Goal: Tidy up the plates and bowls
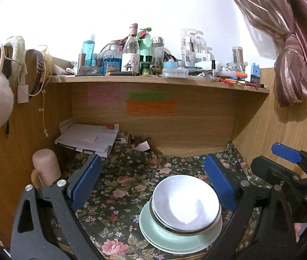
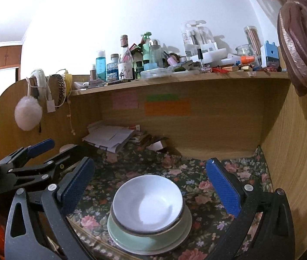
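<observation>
White bowls (image 1: 185, 203) are nested on stacked pale green plates (image 1: 159, 234) on the floral tablecloth (image 1: 118, 186). The same stack shows in the right wrist view, bowls (image 2: 148, 203) on the plates (image 2: 131, 236). My left gripper (image 1: 152, 181) is open and empty, its blue pads either side above the stack. My right gripper (image 2: 151, 184) is open and empty above the same stack. The right gripper also shows at the right edge of the left wrist view (image 1: 287, 166), and the left gripper at the left of the right wrist view (image 2: 43, 153).
A pink mug (image 1: 46, 168) stands at the left. Papers (image 1: 90, 138) lie at the back under a wooden shelf (image 1: 157, 82) crowded with bottles (image 1: 130, 52). Wooden side panels (image 2: 300, 158) close in both sides. A curtain (image 1: 292, 69) hangs at the right.
</observation>
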Tool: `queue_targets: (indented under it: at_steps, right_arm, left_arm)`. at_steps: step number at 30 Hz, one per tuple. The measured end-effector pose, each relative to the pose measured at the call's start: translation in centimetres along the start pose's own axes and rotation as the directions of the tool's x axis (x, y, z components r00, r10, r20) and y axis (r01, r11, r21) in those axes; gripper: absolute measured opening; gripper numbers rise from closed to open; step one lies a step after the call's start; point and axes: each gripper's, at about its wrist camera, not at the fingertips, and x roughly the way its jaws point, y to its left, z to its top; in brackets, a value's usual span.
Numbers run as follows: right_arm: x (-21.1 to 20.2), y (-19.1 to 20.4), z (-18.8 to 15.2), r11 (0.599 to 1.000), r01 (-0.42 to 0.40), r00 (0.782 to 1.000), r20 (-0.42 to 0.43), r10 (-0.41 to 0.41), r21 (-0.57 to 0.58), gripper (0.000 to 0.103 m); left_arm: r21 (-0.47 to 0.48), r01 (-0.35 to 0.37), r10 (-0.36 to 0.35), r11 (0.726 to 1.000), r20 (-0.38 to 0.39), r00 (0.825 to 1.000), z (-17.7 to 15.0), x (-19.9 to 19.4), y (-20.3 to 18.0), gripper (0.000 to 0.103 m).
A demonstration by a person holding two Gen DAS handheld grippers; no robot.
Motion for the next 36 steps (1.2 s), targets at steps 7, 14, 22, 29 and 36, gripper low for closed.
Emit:
queue_targets:
  at_steps: [7,14,22,29,36]
  right_arm:
    - [-0.45,0.04,-0.26,1.0,0.0,1.0,-0.004,0.0,0.018,0.103]
    - [-0.48,-0.22,-0.29,1.0,-0.002,1.0,-0.004,0.002,0.028,0.103]
    - [-0.37,-0.16,-0.3,1.0,-0.003,1.0,-0.002,0.003,0.017,0.103]
    - [-0.46,-0.05,-0.26,1.0,-0.005,1.0,0.004,0.005,0.015,0.103]
    - [-0.52,0.03,-0.23,1.0,-0.004,1.0,0.006,0.004,0.014,0.103]
  left_arm:
    - [0.007,0.016,-0.016,1.0,-0.004,1.0,-0.3,-0.28,-0.14,0.097]
    - [0.011,0.02,-0.02,1.0,-0.011,1.0,-0.4,-0.02,-0.25,0.097]
    - [0.019,0.018,-0.018,1.0,-0.009,1.0,-0.54,0.17,-0.55,0.097]
    - [0.016,0.023,-0.023,1.0,-0.009,1.0,-0.59,0.22,-0.65,0.098]
    - [0.018,0.029,-0.029,0.999,-0.001,1.0,-0.42,0.21,-0.75,0.1]
